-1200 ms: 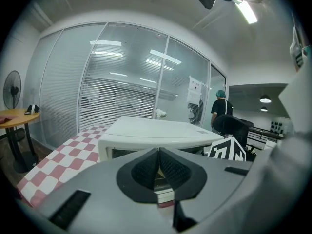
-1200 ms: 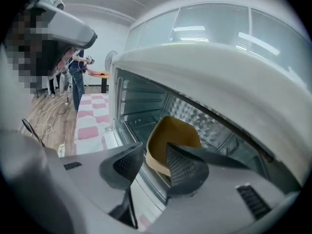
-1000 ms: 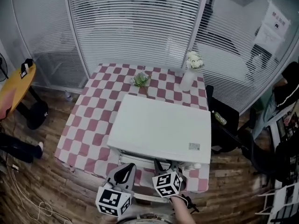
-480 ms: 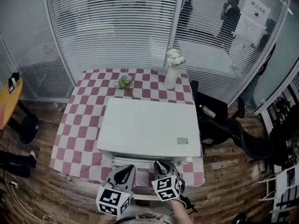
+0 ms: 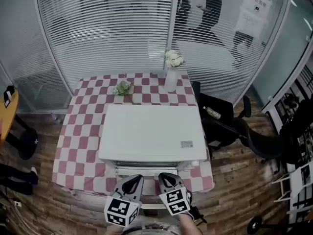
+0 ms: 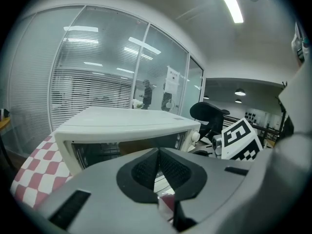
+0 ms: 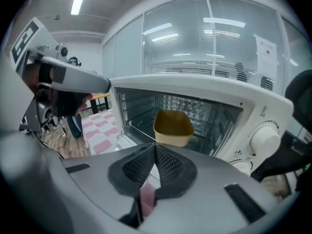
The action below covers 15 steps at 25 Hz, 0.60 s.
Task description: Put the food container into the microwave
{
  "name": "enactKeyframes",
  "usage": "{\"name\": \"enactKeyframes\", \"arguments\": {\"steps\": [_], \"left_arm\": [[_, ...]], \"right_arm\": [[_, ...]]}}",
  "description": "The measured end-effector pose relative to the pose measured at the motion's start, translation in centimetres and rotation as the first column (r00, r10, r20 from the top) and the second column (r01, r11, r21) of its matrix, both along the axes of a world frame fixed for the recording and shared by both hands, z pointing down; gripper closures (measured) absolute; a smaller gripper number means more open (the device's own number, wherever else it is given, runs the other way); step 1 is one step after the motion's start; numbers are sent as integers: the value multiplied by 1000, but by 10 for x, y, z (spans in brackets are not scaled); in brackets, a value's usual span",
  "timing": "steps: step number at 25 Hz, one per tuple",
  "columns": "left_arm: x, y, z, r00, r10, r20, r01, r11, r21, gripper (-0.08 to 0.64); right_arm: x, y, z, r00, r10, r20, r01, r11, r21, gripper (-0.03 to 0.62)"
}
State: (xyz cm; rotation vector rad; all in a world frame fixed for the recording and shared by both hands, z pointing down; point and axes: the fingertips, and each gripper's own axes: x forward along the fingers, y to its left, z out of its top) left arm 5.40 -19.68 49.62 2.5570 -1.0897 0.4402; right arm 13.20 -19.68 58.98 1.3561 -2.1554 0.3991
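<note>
A tan food container point(image 7: 172, 127) stands inside the open cavity of the white microwave point(image 5: 151, 133), on the rack. From the left gripper view it is only a tan shape point(image 6: 141, 147) in the dark opening. The door point(image 5: 146, 171) hangs folded down at the front. My left gripper point(image 5: 132, 180) and right gripper point(image 5: 165, 179) sit side by side just in front of the microwave. Both are shut and hold nothing, the left gripper point(image 6: 158, 152) and right gripper point(image 7: 155, 147) each with pads touching.
The microwave sits on a table with a red-and-white checked cloth point(image 5: 78, 131). A white vase of flowers point(image 5: 171, 75) and a small plant point(image 5: 122, 87) stand at the far edge. A black office chair point(image 5: 220, 126) is right of the table. Control knobs point(image 7: 265, 138) are on the microwave's right side.
The head view has swung, so the table and microwave now sit further left and more squarely in frame. Both grippers stay shut at the bottom edge in front of the microwave.
</note>
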Motion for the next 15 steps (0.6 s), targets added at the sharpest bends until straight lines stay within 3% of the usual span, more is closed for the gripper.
{"name": "enactKeyframes", "arguments": {"steps": [4, 15], "left_arm": [[2, 0, -1, 1000, 4, 1, -4, 1000, 2, 546], [6, -9, -32, 999, -16, -39, 19, 998, 68, 546]], "right_arm": [[-11, -1, -22, 995, -21, 98, 18, 999, 36, 598], [-27, -15, -112, 968, -94, 234, 40, 974, 225, 598]]}}
